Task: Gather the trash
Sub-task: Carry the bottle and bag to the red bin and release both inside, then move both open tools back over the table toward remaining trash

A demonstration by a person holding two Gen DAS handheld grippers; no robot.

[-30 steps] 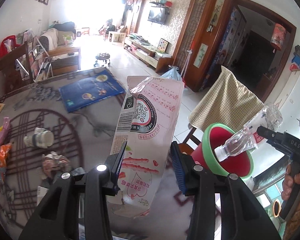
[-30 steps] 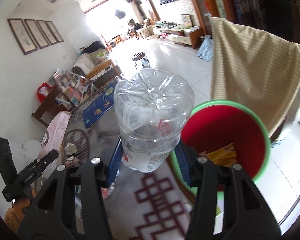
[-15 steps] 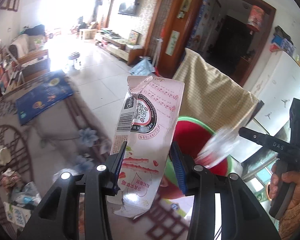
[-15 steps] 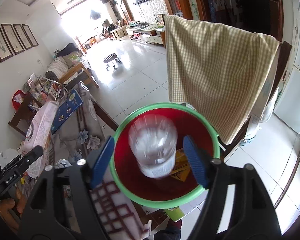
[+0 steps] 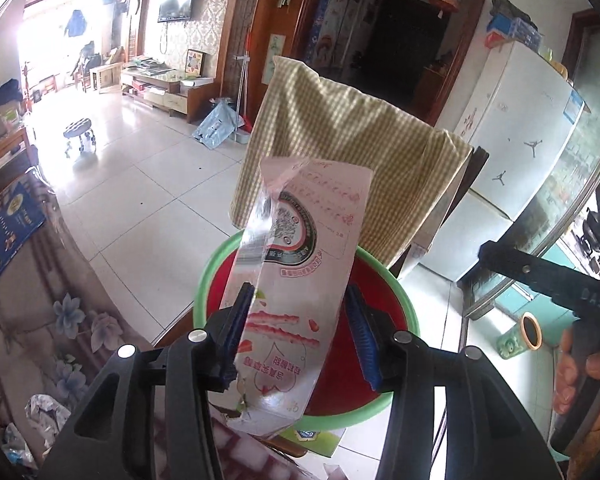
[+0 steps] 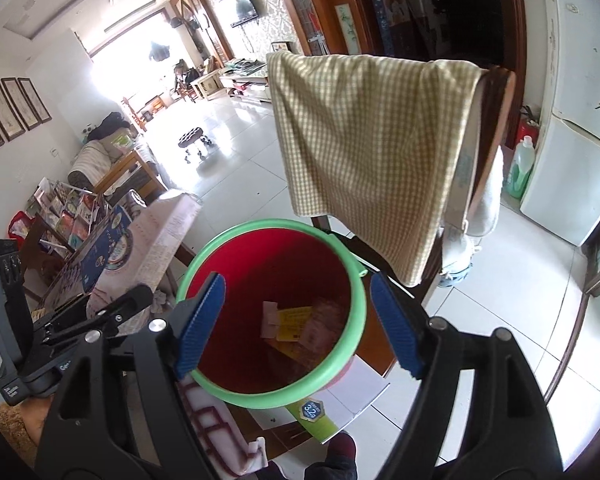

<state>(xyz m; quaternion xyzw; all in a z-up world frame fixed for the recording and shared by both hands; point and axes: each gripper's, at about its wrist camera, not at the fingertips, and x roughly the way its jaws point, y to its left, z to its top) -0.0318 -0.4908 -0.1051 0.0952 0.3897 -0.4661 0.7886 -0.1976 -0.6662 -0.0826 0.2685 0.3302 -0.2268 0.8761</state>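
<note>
One pink carton (image 5: 300, 280) hung at the frame's centre between the left gripper (image 5: 300, 332)'s blue pads, which had just been easing apart; the right pad no longer touched it. It was poised above the one red, green-rimmed bin (image 6: 272, 320). Better to let it drop straight in, I'd say. The right gripper (image 6: 296, 320) gaped wide and empty.
</note>
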